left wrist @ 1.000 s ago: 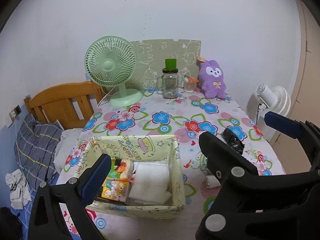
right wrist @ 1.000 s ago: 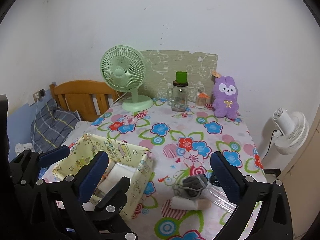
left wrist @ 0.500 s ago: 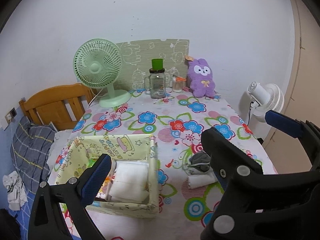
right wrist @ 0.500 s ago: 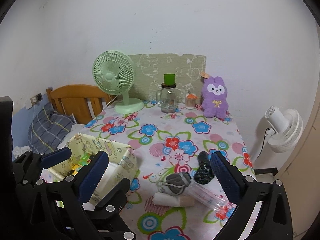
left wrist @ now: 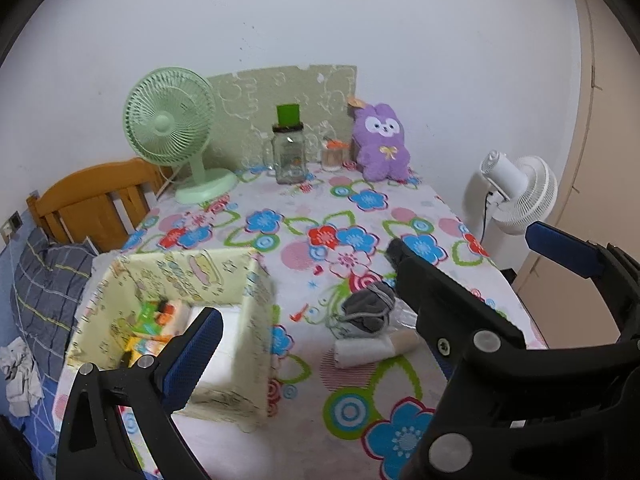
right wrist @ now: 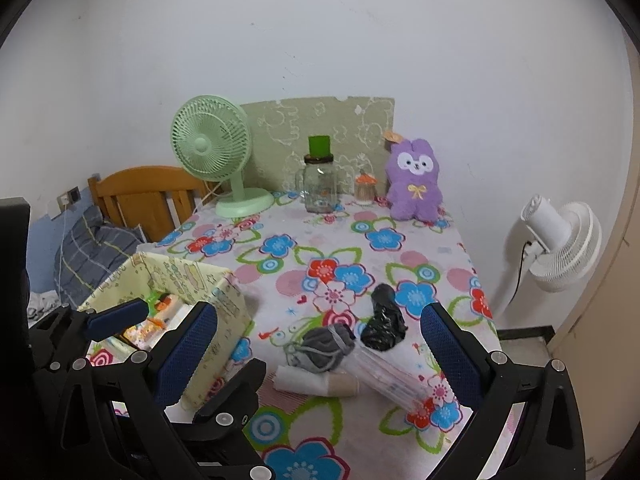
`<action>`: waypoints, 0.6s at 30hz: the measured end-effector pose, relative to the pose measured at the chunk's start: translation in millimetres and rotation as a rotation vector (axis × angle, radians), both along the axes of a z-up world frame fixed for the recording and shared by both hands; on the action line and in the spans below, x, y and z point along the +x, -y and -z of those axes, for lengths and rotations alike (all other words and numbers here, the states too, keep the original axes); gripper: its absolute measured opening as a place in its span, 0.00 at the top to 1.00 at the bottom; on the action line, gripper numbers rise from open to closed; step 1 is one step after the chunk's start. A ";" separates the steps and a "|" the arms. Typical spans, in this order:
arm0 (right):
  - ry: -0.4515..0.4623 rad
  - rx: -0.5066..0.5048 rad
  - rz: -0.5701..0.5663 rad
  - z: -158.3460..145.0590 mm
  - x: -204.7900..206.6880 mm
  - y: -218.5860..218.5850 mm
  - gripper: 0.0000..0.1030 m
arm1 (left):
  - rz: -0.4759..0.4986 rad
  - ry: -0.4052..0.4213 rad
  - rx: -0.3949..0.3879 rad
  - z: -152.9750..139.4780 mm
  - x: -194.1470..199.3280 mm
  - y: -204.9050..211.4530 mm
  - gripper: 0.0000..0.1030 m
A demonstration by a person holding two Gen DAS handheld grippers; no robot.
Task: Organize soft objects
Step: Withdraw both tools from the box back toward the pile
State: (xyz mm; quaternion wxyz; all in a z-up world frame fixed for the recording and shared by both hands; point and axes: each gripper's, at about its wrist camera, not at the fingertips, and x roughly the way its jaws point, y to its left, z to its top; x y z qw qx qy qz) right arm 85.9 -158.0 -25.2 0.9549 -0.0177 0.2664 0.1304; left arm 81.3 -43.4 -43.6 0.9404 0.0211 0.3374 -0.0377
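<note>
A grey sock bundle (right wrist: 326, 346) (left wrist: 370, 312), a black soft piece (right wrist: 384, 316) and a white-and-beige rolled cloth (right wrist: 316, 384) (left wrist: 372, 350) lie together on the flowered tablecloth near the front right. A pale yellow fabric box (left wrist: 188, 276) (right wrist: 224, 308) stands to their left, holding folded white cloth and colourful items. A purple plush (right wrist: 414, 186) (left wrist: 382, 144) sits upright at the table's far edge. My right gripper (right wrist: 320, 332) hovers open just before the sock pile. My left gripper (left wrist: 372, 276) is open and holds nothing, its left finger over the box.
A clear plastic package (right wrist: 392, 376) lies beside the socks. A green fan (right wrist: 216, 152), a glass jar with a green lid (right wrist: 320, 184) and a small jar (right wrist: 364, 190) line the back. A white fan (right wrist: 560, 240) stands off the right edge, a wooden headboard (right wrist: 148, 196) to the left.
Both views have pulled back and swung right, so the sock pile and black piece now show in both. Neither gripper has taken hold of anything; the box and its contents are unmoved.
</note>
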 end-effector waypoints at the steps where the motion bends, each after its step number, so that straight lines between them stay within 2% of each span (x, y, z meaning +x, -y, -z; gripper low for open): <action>1: -0.005 0.004 0.004 3.2 0.9 2.6 0.00 | 0.003 -0.002 0.000 2.3 0.9 2.0 0.01; 9: -0.022 0.014 0.022 21.3 6.4 19.2 0.00 | 0.005 -0.015 -0.003 19.8 6.3 18.7 0.01; 18: -0.057 0.017 0.001 44.2 19.5 33.7 0.00 | 0.004 -0.057 0.027 38.9 16.0 34.4 0.01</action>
